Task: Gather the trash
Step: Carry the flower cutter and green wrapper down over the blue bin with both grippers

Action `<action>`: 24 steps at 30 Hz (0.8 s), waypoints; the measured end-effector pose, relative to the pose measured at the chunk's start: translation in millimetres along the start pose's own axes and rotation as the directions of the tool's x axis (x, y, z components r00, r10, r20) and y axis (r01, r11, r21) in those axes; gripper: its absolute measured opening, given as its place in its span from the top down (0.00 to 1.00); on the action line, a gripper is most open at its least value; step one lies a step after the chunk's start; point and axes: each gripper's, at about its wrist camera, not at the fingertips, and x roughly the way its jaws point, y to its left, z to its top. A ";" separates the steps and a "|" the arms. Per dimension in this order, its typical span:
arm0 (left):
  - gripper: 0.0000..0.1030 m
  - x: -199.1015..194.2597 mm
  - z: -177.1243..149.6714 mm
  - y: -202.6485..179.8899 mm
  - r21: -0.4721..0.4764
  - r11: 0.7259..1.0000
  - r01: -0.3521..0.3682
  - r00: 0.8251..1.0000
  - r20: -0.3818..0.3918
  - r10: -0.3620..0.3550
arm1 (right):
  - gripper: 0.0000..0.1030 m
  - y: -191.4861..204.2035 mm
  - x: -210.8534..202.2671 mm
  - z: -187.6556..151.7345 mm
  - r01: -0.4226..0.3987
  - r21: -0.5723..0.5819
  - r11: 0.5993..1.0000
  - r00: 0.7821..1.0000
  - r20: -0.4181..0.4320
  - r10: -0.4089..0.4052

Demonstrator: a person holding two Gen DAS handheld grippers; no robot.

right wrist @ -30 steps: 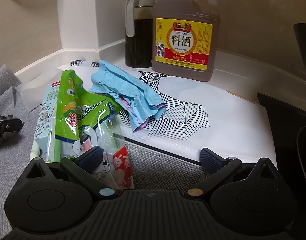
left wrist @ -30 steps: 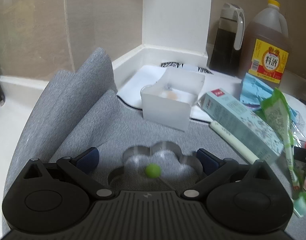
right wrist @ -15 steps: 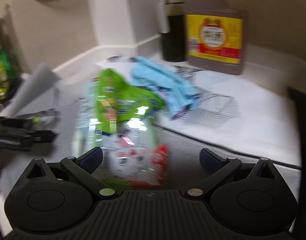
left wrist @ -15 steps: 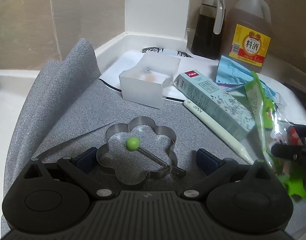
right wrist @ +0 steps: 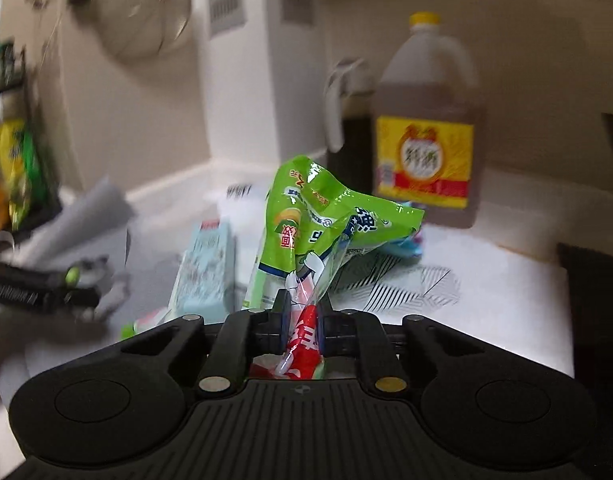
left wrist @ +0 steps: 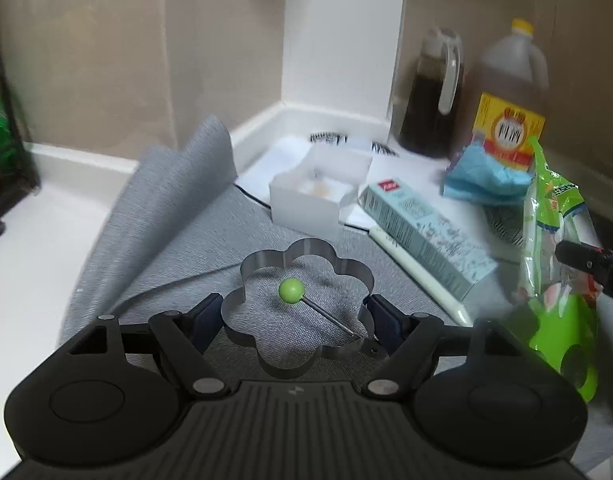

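Note:
My right gripper (right wrist: 302,312) is shut on a green and red plastic snack bag (right wrist: 318,216) and holds it up off the counter; the bag also hangs at the right of the left wrist view (left wrist: 554,248). My left gripper (left wrist: 292,316) is shut on a metal flower-shaped egg ring (left wrist: 298,312) with a green knob (left wrist: 291,290), above the grey mat (left wrist: 178,224). A pale blue carton (left wrist: 426,236), a crumpled blue wrapper (left wrist: 482,176) and a white tube (left wrist: 418,276) lie on the counter.
A frosted plastic box (left wrist: 318,196) sits behind the ring. A dark sauce jug (left wrist: 430,108) and a large cooking wine bottle (right wrist: 426,128) stand at the back wall. A patterned white mat (right wrist: 466,280) covers the right counter. A metal strainer (right wrist: 134,12) hangs on the wall.
My right gripper closed on the snack bag and lifted it. My left gripper closed on the egg ring and drew back, lifting it off the mat.

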 end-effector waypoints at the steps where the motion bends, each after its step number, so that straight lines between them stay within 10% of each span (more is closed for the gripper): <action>1: 0.20 -8.8 -0.6 -1.0 -0.001 1.000 0.000 1.000 0.013 0.000 | 0.87 -1.8 -3.0 1.2 -0.007 0.011 1.000 1.000 0.022 0.007; 11: 0.20 -142.3 -31.1 -16.0 0.019 1.000 0.005 0.989 0.151 -0.008 | 0.88 -6.2 -57.7 10.0 -0.158 0.059 0.986 0.947 0.291 0.134; 24: 0.20 -261.0 -140.2 -12.0 -0.036 0.999 -0.002 0.993 0.121 0.006 | 0.88 14.6 -203.1 -15.6 -0.279 0.031 0.960 0.935 0.235 0.264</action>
